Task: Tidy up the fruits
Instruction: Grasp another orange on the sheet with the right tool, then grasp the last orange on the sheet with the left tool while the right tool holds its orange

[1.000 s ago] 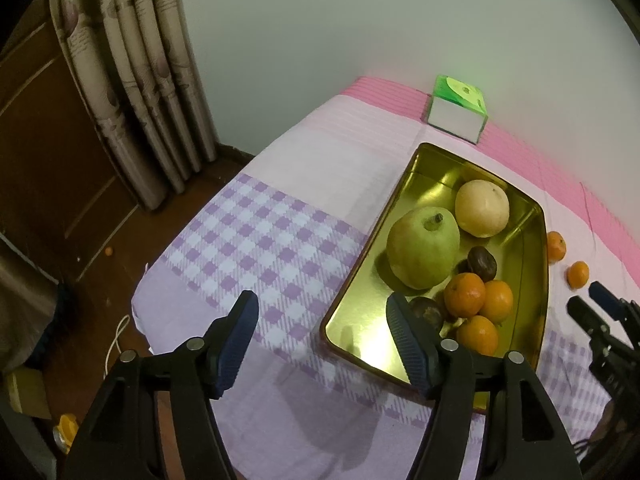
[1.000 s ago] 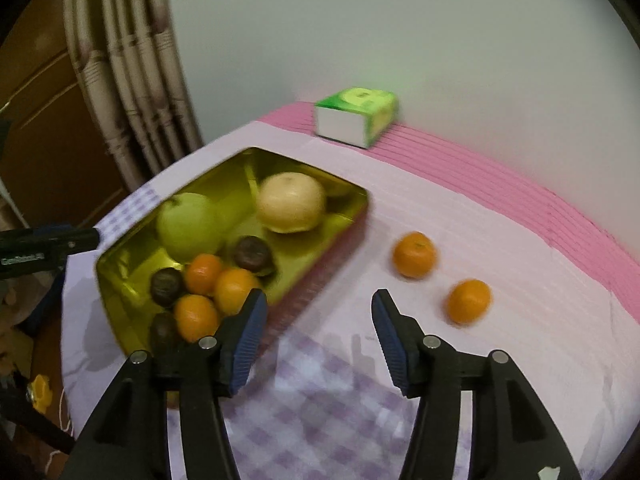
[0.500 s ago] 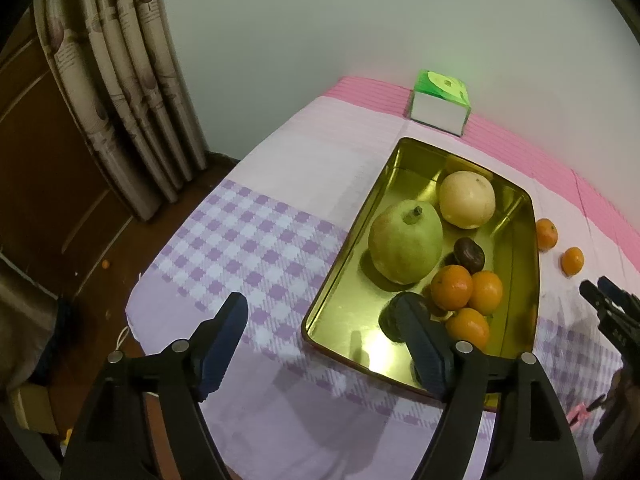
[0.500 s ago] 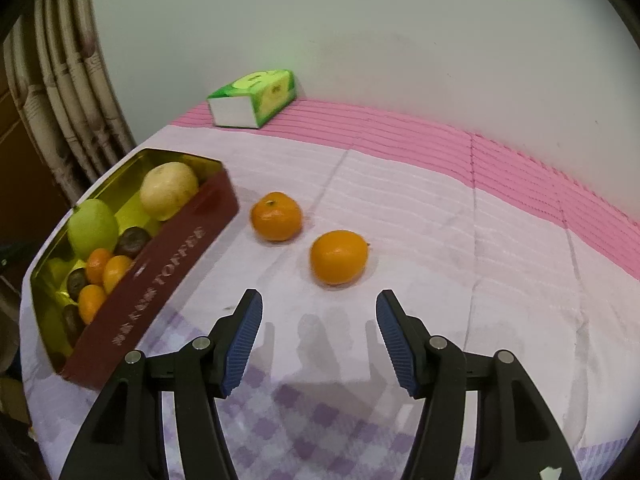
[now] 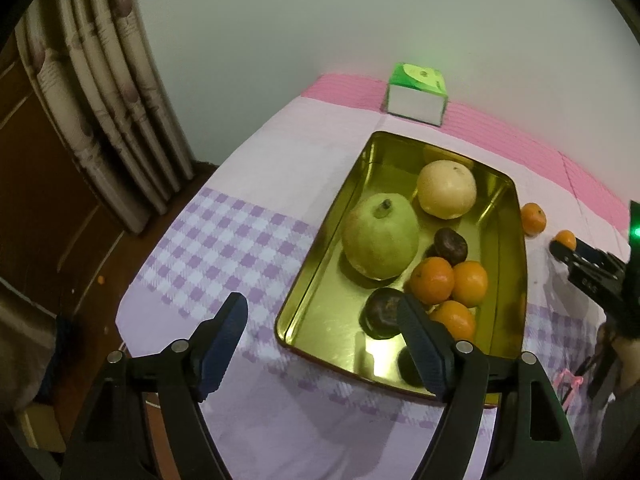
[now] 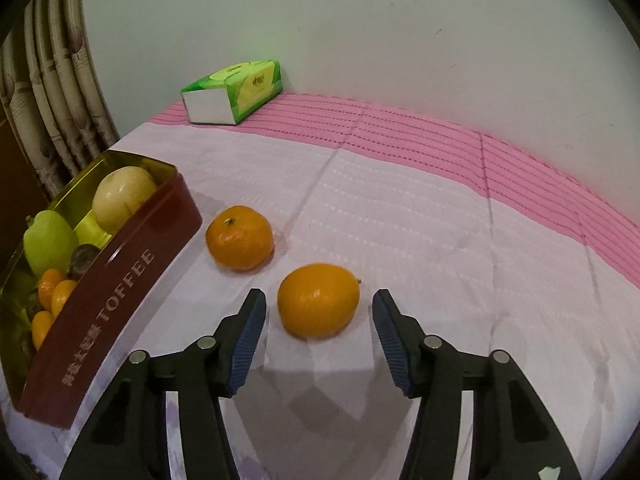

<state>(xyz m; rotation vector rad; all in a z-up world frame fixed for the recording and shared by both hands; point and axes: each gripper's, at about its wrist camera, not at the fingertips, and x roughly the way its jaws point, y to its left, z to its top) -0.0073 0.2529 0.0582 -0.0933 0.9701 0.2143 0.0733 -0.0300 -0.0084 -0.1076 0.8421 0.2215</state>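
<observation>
**Helper:** What could go wrong now?

**Me:** My right hand-held gripper (image 6: 319, 322) is low in the middle of the right wrist view. Its jaws are closing, and the nearer mandarin (image 6: 318, 300) sits between them, but the pads don't touch it yet. It is round and lies on a soft cloth. I think if one pad bumps it first, it could roll away to the right, or into the other mandarin (image 6: 240, 238) just up and left of it. If I squeeze too hard, I could squash it.

**Helper:** And the left one?

**Me:** My left hand-held gripper (image 5: 322, 342) is open wide and holds nothing. It hangs at the bottom of the left wrist view, over the near corner of the toffee tin (image 5: 316, 280). One finger (image 5: 420, 350) is right above the fruit. I think it could knock the tin if it dips.

**Helper:** What's in the tin?

**Me:** A big green guava (image 5: 380, 236), a pale yellow pear (image 5: 447, 189), three small mandarins (image 5: 432, 280) packed together, and some dark round fruits (image 5: 451, 244). The tin is in the left of the right wrist view, close to the two loose mandarins. A green tissue box (image 6: 234, 90) sits far back by the wall.
</observation>
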